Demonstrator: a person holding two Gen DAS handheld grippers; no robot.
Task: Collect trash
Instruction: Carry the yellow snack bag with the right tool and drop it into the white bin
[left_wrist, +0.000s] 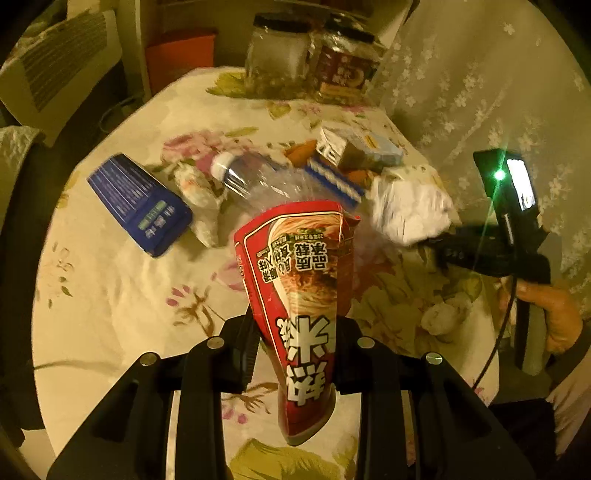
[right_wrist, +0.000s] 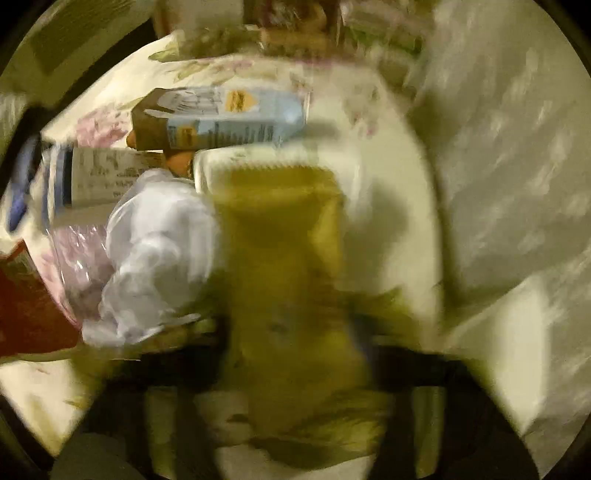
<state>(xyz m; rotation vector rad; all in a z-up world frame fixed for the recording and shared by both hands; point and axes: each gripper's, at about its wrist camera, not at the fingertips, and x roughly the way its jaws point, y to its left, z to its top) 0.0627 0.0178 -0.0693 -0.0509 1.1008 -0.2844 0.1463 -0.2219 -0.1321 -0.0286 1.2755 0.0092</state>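
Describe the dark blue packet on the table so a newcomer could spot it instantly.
On the floral tablecloth, look left of the trash pile. The dark blue packet lies flat and alone, beside a crumpled white wrapper. It is the only solid blue rectangular pack, covered in small pale print.

The left wrist view looks down and forward along its fingers (left_wrist: 236, 354) from above the near edge of the counter (left_wrist: 110, 280), facing the jars (left_wrist: 280, 51) at the far edge. The right wrist view sits much closer and lower, heavily blurred, facing the same way. Both share the crumpled white bag (left_wrist: 410, 206) (right_wrist: 155, 254) and the pale blue carton (left_wrist: 373, 147) (right_wrist: 236, 114) behind it.
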